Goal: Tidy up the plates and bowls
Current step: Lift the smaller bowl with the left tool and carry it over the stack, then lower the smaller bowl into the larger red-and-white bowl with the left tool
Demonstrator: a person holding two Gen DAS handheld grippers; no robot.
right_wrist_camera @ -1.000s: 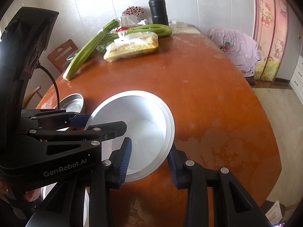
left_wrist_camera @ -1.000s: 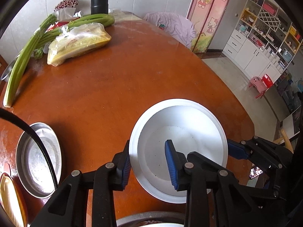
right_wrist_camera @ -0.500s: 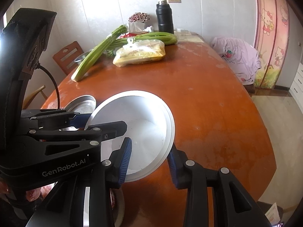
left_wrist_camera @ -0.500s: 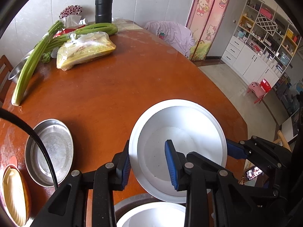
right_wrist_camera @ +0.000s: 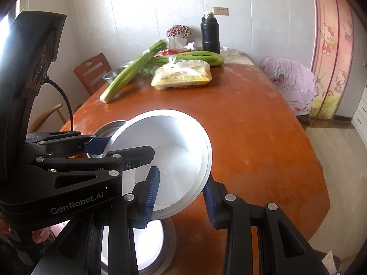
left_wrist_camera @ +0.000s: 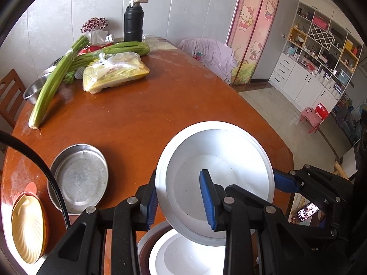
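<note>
A white deep plate (left_wrist_camera: 220, 160) hangs tilted above the brown table (left_wrist_camera: 137, 119), carried by both grippers. My left gripper (left_wrist_camera: 179, 197) is shut on its near left rim, one blue pad outside and one inside. In the right wrist view the same white plate (right_wrist_camera: 169, 151) has my right gripper (right_wrist_camera: 180, 197) shut on its right rim, and the left gripper (right_wrist_camera: 96, 144) grips the far side. Beneath it another white plate (left_wrist_camera: 183, 256) rests in a grey dish. A steel dish (left_wrist_camera: 79, 178) and a yellow shell-shaped dish (left_wrist_camera: 26, 226) lie to the left.
At the table's far end lie celery stalks (left_wrist_camera: 55, 82), a bag of yellow food (left_wrist_camera: 114, 73), a black flask (left_wrist_camera: 133, 23) and a steel bowl (left_wrist_camera: 34, 89). A wooden chair (right_wrist_camera: 91, 73) stands on the left. The table edge (right_wrist_camera: 321, 183) drops to the floor on the right.
Both grippers have risen and drawn back with the white plate between them. The lower white plate in its dish and the yellow dish have come further into view.
</note>
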